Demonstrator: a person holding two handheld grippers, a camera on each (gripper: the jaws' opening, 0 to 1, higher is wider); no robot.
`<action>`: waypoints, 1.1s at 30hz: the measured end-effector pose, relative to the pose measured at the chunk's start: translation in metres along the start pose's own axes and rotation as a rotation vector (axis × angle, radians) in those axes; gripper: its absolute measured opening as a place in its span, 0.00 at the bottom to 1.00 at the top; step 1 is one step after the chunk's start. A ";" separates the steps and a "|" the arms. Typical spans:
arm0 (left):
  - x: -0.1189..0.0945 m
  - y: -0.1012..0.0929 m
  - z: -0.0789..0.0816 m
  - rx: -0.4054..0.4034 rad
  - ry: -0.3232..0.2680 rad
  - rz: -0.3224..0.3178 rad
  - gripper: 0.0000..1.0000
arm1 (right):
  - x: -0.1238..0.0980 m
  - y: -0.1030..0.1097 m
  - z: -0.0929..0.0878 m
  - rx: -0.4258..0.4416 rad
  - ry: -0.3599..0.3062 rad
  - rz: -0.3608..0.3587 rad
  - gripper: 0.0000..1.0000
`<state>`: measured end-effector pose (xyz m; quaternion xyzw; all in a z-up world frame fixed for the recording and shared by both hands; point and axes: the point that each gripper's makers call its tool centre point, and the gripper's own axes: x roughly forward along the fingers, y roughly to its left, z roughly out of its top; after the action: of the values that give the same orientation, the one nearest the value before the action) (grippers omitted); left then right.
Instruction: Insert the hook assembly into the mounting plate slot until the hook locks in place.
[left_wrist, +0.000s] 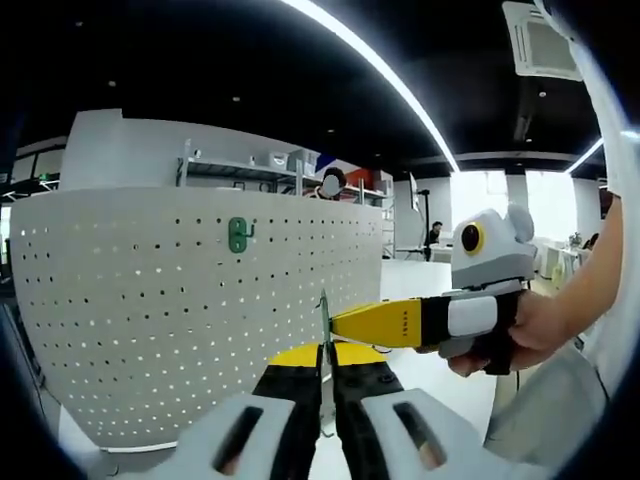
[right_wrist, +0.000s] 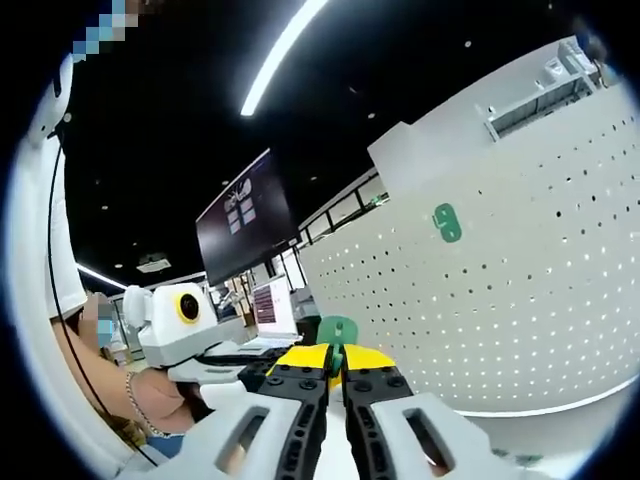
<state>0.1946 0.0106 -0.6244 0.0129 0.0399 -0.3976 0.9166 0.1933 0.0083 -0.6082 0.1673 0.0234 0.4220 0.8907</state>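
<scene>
both grippers' fingers (left_wrist: 325, 385) pinch a green hook piece (right_wrist: 337, 330) between them, low in each frame. one hook (left_wrist: 238, 234) already sits upper left on the pegboard (left_wrist: 150, 320); insertion, i judge, remains.

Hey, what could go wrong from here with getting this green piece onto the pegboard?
Both tools pinch one small green piece between them, left tool and right tool; it may slip or twist at handover. It is edge-on and partly hidden, so alignment with the pegboard is hard. A green hook already hangs there.
</scene>
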 end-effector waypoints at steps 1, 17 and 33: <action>0.000 0.000 0.000 0.002 0.000 0.000 0.02 | 0.000 0.000 0.000 -0.023 0.001 0.001 0.02; 0.000 -0.002 0.000 -0.009 -0.006 -0.003 0.02 | 0.001 0.004 0.001 -0.111 0.040 -0.011 0.02; -0.001 -0.001 -0.002 -0.007 0.000 0.001 0.02 | 0.001 0.001 -0.003 0.001 0.048 -0.036 0.00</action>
<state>0.1925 0.0106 -0.6262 0.0099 0.0415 -0.3970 0.9168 0.1927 0.0100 -0.6107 0.1570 0.0478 0.4098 0.8973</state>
